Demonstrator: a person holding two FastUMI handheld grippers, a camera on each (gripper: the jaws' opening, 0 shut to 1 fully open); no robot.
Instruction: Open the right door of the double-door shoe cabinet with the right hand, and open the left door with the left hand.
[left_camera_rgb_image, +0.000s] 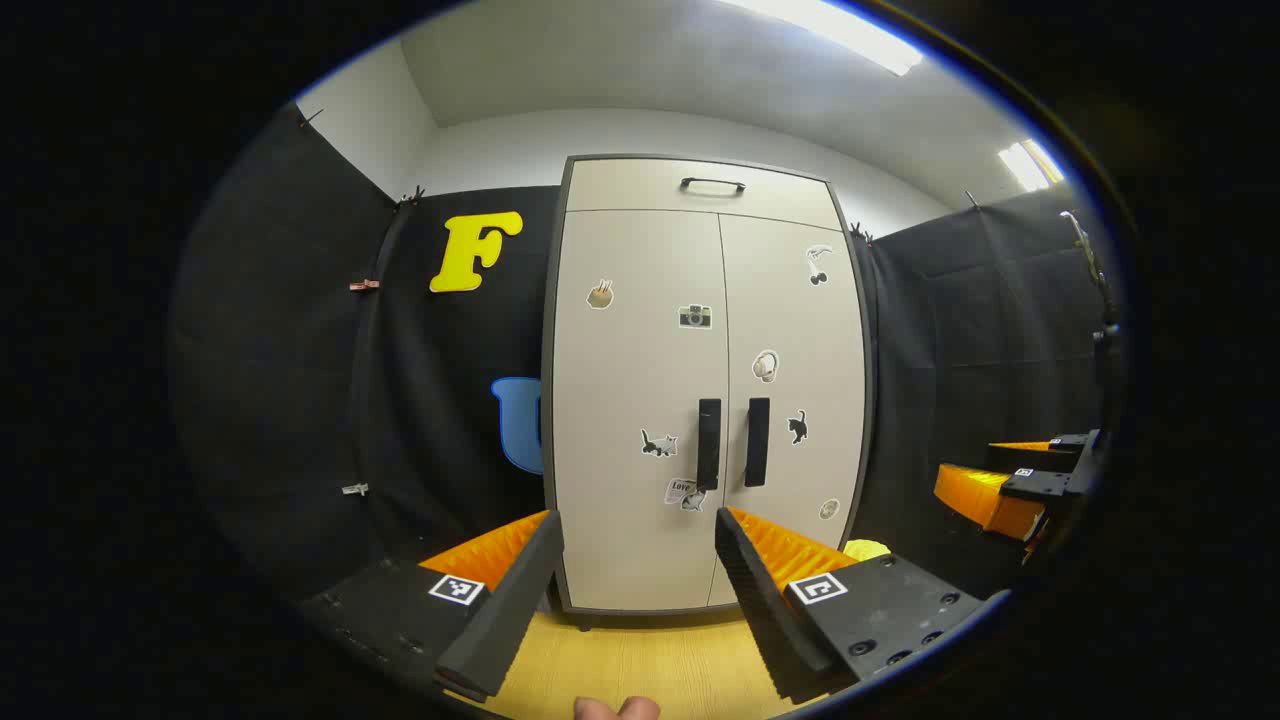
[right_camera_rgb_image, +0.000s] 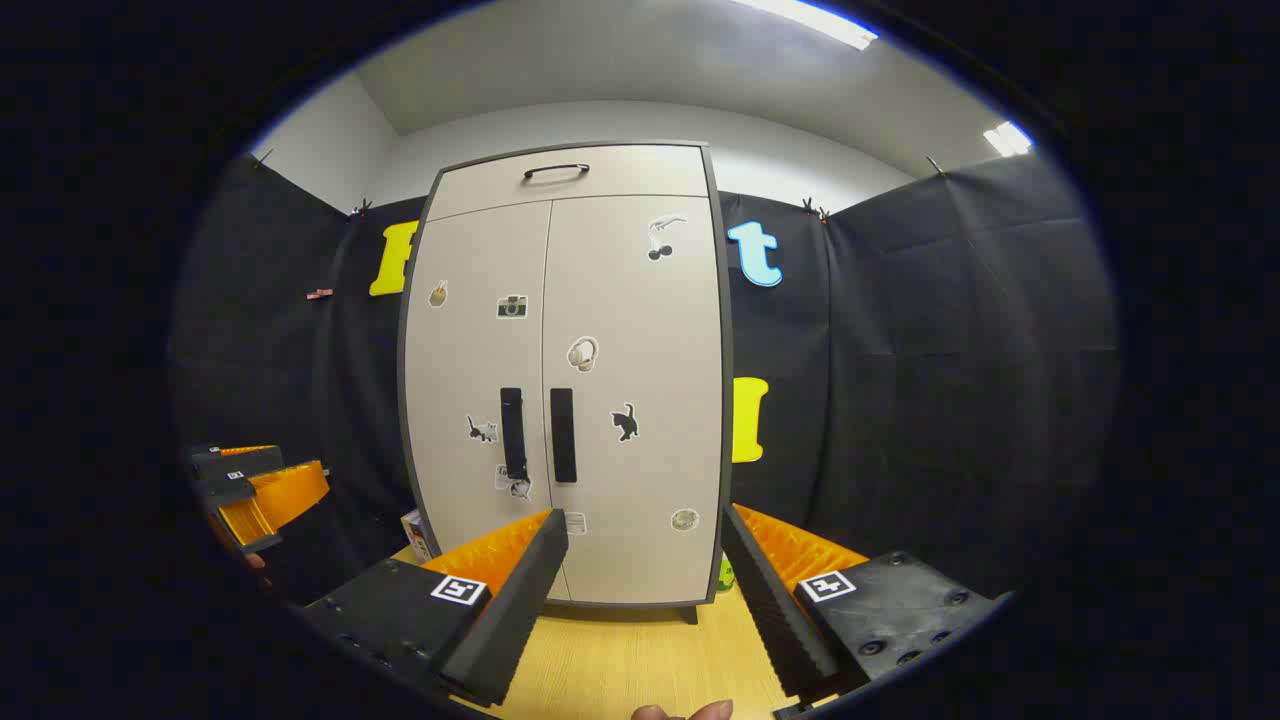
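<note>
Your right claw (right_camera_rgb_image: 640, 590) is spread wide and holds nothing. The tall cream double-door shoe cabinet with a dark frame (right_camera_rgb_image: 570, 370) stands shut ahead of it on the pale wooden desk (right_camera_rgb_image: 620, 660), well apart from the fingers. The right door's black vertical bar handle (right_camera_rgb_image: 563, 436) lies up and to the left of that claw, its long axis upright, so I judge you must swing left and turn the fingers to straddle it. Your left claw (left_camera_rgb_image: 635, 590), also wide and empty, sits almost straight below the left door's black bar handle (left_camera_rgb_image: 709, 444). With both doors closed, the cabinet's contents are hidden.
</note>
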